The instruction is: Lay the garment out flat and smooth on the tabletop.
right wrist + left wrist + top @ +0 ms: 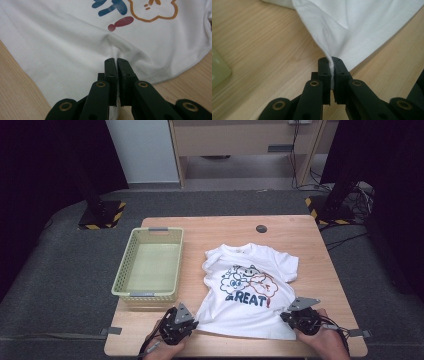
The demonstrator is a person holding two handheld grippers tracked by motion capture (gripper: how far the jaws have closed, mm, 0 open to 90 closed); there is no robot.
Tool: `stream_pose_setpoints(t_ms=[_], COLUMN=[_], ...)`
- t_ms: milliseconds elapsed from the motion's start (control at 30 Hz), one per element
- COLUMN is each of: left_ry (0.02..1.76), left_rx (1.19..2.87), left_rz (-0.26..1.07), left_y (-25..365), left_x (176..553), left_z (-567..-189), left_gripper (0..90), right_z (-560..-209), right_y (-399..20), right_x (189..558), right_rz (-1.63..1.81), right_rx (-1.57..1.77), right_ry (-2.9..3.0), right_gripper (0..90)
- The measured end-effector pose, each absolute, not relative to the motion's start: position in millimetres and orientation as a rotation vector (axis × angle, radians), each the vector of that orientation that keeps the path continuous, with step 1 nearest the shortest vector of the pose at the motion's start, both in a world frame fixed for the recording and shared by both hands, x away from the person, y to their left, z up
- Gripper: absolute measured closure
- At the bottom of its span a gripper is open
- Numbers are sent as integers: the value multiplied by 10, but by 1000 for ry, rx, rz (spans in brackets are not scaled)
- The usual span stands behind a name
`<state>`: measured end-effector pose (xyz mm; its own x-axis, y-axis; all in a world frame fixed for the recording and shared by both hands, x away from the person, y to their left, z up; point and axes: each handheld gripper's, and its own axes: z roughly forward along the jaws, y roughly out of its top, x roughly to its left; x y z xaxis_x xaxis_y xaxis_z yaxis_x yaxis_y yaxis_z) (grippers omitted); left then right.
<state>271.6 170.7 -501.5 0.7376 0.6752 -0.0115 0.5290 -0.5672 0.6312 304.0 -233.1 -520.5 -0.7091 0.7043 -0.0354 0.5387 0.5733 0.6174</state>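
Grey carpet and dark stands are seen behind a light wooden bench [300, 227], on which a white cotton child's T-shirt [260, 312] printed with cartoon clouds and the word "GREAT!" is laid out flat, its collar pointing away from the person. The shirt is placed at the middle and right of the bench, just beside a pale green perforated plastic basket [150, 232] at the left.

The left claw [192, 322] is held at the near left corner of the hem. In the left gripper view, that claw [332, 65] is seen clenched on a bunched fold of white fabric, which is drawn up into a ridge between the pads.

The right claw [286, 316] is held at the near right corner of the hem. In the right gripper view, it [117, 62] is seen clamped tight on the cloth below the red exclamation mark [120, 23], with wrinkles gathered at the tips.
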Motion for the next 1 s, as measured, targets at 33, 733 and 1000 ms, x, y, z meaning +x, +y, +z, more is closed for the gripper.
stream_pose_setpoints(t_ms=[33,733,1000], left_ry=[907,797,791], left_rx=[2320,2373,2375], left_rz=[297,215,212], left_y=[1718,1283,1217], left_x=[2701,2552,2558], left_z=[-5026,-5111,-5167], left_gripper=[864,837,832], right_z=[-5192,-5116,-5071], right_y=[-2303,-2697,-2877], right_x=[3044,2802,2754], right_rz=[853,826,804], right_rx=[1014,1053,1091], right_ry=[2534,2505,2486], right_gripper=[869,858,857])
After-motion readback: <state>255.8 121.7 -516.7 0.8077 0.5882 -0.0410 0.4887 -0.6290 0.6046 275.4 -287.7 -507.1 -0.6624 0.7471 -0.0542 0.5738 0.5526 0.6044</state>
